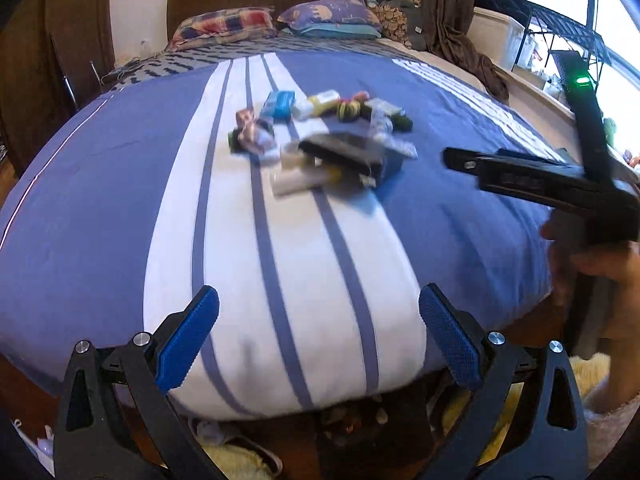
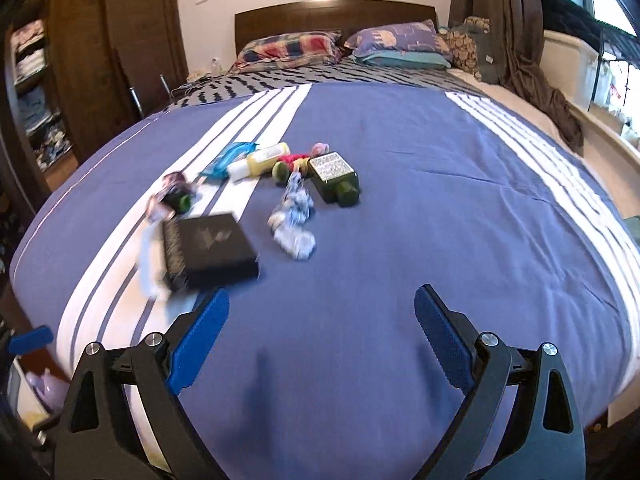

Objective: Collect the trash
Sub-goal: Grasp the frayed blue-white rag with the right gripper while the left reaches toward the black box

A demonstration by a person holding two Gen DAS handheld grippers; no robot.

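A pile of trash lies mid-bed: a black flat box point(image 2: 208, 248), a crumpled blue-and-white wrapper point(image 2: 294, 220), a dark green bottle point(image 2: 334, 178), a yellow bottle point(image 2: 260, 160) and a blue packet point(image 2: 230, 158). The left wrist view shows the same black box point(image 1: 344, 152), blue packet point(image 1: 280, 104) and a white tube point(image 1: 296, 182). My left gripper point(image 1: 319, 300) is open over the near white stripes, short of the pile, nothing between its fingers. My right gripper point(image 2: 323, 304) is open and empty above the blue cover, just right of the box.
The bed point(image 1: 100, 200) has a blue cover with white stripes, with pillows point(image 2: 288, 48) at the headboard. A person's hand point(image 1: 600, 268) shows at the right edge. A wardrobe point(image 2: 80, 60) stands left, shelves and a window point(image 1: 560, 40) right. Clutter lies on the floor below the bed's foot.
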